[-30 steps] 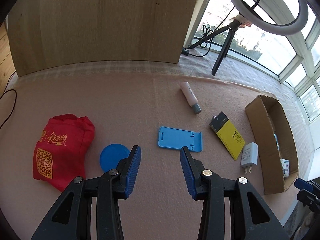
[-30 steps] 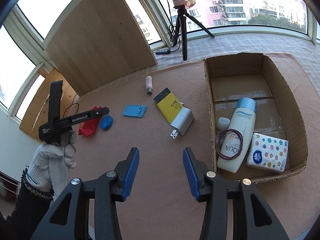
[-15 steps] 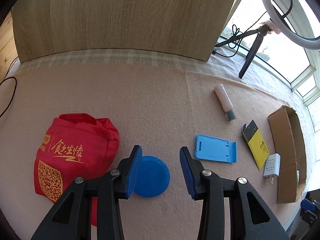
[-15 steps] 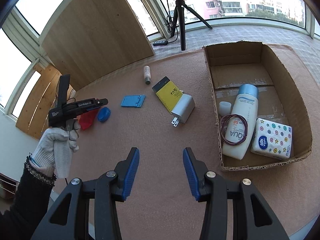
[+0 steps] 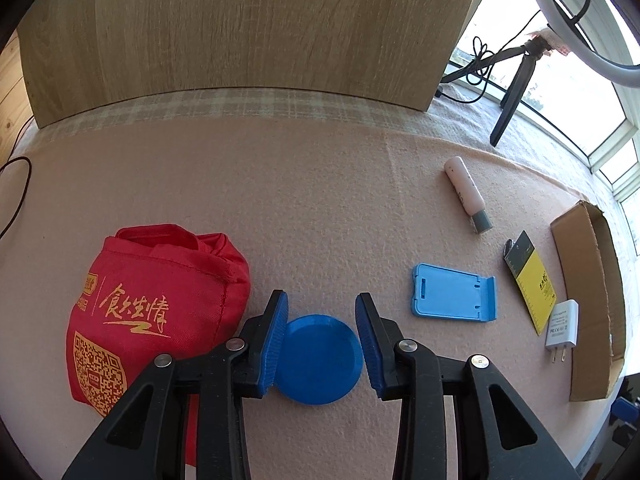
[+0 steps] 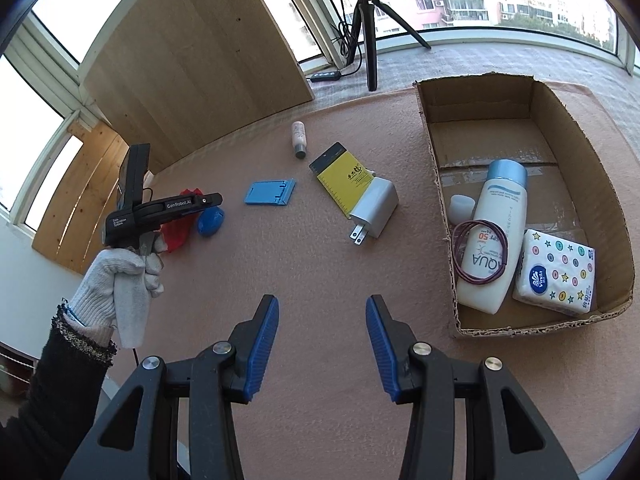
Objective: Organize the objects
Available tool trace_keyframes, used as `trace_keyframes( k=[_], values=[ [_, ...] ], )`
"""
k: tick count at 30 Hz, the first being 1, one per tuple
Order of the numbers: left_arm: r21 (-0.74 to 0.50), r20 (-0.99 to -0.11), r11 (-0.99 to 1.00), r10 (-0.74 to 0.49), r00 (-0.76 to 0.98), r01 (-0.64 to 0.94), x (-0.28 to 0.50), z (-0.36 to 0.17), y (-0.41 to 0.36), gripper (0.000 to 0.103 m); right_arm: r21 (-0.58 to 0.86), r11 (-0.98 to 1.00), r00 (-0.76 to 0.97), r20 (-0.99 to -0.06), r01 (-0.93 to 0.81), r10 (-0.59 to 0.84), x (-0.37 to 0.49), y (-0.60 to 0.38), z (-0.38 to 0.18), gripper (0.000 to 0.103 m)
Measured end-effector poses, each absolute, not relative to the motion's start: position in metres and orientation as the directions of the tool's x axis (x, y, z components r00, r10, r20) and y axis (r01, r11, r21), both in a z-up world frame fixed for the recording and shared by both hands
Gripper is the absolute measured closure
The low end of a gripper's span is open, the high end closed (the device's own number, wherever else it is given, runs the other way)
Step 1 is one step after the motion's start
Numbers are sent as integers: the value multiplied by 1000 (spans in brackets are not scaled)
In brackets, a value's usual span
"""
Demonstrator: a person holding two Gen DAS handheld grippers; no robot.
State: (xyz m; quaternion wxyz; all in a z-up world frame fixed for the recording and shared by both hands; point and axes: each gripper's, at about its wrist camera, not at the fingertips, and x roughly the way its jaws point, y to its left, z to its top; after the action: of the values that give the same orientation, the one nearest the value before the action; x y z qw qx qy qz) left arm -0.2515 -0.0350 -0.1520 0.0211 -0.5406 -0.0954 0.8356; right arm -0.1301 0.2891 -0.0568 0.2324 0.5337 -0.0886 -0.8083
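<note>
A round blue lid (image 5: 318,358) lies flat on the pink cloth, and my left gripper (image 5: 322,330) is open with one pad on either side of it, not closed on it. From the right wrist view the same blue lid (image 6: 211,220) shows just under the left gripper (image 6: 216,200), held by a gloved hand (image 6: 120,280). My right gripper (image 6: 320,340) hangs open over bare cloth, holding nothing. To its right stands the cardboard box (image 6: 560,120) with a sunscreen bottle (image 6: 494,236), a tissue pack (image 6: 556,272) and a hair tie (image 6: 480,252).
A red cloth bag (image 5: 148,304) touches the lid's left side. On the cloth also lie a blue phone stand (image 5: 454,294), a small white tube (image 5: 466,194), a yellow card pack (image 5: 532,280) and a white charger (image 5: 562,324). A wooden board (image 5: 240,32) and tripod (image 6: 370,28) stand behind.
My left gripper has swung left from the phone stand and dropped lower, so the blue lid now sits between its open pads. The right gripper has barely moved.
</note>
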Motion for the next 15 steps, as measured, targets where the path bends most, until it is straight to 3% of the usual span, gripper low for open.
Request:
trace_keyframes(
  k=[15],
  values=[
    [-245,-882,-969,205,-423,42,-201,-160,2,66,404,-868,-308,-819,290,-484,-130,284,-60,61]
  ],
)
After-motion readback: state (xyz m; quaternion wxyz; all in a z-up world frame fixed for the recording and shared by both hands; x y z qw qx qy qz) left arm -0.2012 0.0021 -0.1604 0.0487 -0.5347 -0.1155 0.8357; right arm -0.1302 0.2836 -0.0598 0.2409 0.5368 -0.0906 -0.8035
